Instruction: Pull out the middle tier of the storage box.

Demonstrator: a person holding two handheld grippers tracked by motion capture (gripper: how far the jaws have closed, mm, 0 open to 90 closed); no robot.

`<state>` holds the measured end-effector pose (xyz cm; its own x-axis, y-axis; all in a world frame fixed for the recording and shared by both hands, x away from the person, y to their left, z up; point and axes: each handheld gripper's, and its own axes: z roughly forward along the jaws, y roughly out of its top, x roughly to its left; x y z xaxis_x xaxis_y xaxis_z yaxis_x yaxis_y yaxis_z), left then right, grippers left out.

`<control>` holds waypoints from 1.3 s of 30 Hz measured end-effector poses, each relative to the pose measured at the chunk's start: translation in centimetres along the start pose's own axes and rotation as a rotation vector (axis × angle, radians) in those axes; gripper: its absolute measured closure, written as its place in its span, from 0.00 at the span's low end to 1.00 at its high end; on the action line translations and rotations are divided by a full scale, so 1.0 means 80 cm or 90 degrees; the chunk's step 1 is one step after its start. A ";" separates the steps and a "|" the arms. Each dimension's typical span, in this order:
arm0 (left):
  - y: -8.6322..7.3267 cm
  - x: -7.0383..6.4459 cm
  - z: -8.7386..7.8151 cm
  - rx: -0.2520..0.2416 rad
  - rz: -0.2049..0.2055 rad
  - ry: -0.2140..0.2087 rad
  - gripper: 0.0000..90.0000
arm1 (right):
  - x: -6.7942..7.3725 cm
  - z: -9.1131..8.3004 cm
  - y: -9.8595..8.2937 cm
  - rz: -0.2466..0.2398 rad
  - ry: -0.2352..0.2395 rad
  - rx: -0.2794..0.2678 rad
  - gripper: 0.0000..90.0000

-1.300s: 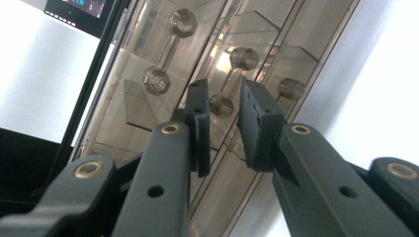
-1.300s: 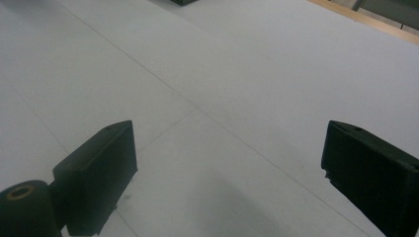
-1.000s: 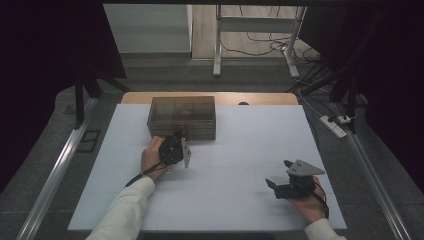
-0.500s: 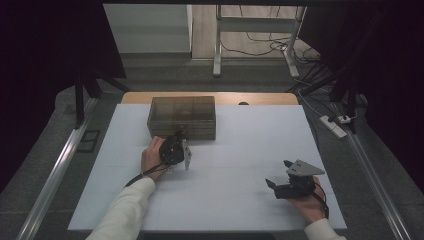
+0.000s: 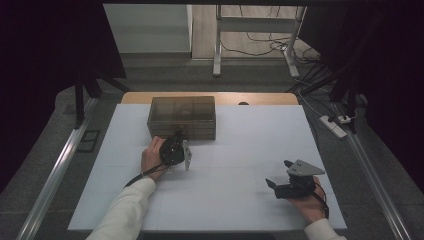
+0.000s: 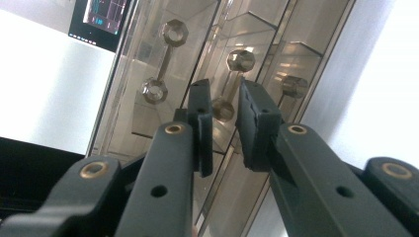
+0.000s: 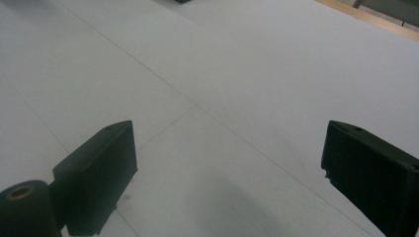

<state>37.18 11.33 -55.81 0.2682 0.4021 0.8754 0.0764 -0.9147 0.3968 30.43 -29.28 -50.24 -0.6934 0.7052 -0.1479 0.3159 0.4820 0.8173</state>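
1. High view: a smoky clear box (image 5: 182, 116) sits at the far left-centre of the white table (image 5: 240, 145), lid on, its inside split into compartments. The left gripper (image 5: 179, 136) is turned on its side at the box's near wall, touching it or just short of it. The right gripper (image 5: 277, 176) rests near the table's near right edge, well apart from the box, in the person's hand (image 5: 311, 205).

2. Left gripper view: the left gripper (image 6: 225, 126) has its jaws narrowed to a small gap, with nothing clamped between them. They frame a small metal latch (image 6: 232, 81) on the box (image 6: 163, 74) wall; a second latch (image 6: 165, 61) lies beside it. Whether the pads touch the latch I cannot tell.

3. Right gripper view: the right gripper (image 7: 227, 173) has its jaws wide apart over bare table (image 7: 237, 74), holding nothing.

4. Handling, as a judgement: the box looks like rigid, thin plastic, light, smooth and slippery, likely to slide if pushed and to crack under a hard squeeze. The latches are the natural place to grip; steadying a side wall with the free gripper would help.
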 end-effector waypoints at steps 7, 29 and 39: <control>-0.002 -0.002 0.000 0.005 0.024 0.013 0.88 | 0.000 0.001 0.000 -0.001 0.001 0.000 0.08; -0.004 -0.006 0.000 -0.002 0.052 0.031 0.88 | 0.000 0.001 0.000 -0.002 -0.001 0.003 0.08; -0.001 -0.007 0.001 -0.009 0.047 0.031 0.85 | -0.001 0.000 -0.001 0.000 0.000 0.002 0.08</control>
<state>37.10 11.18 -56.32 0.2254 0.3361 0.9145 0.0452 -0.9412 0.3347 30.47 -29.32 -50.28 -0.6930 0.7056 -0.1481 0.3179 0.4834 0.8156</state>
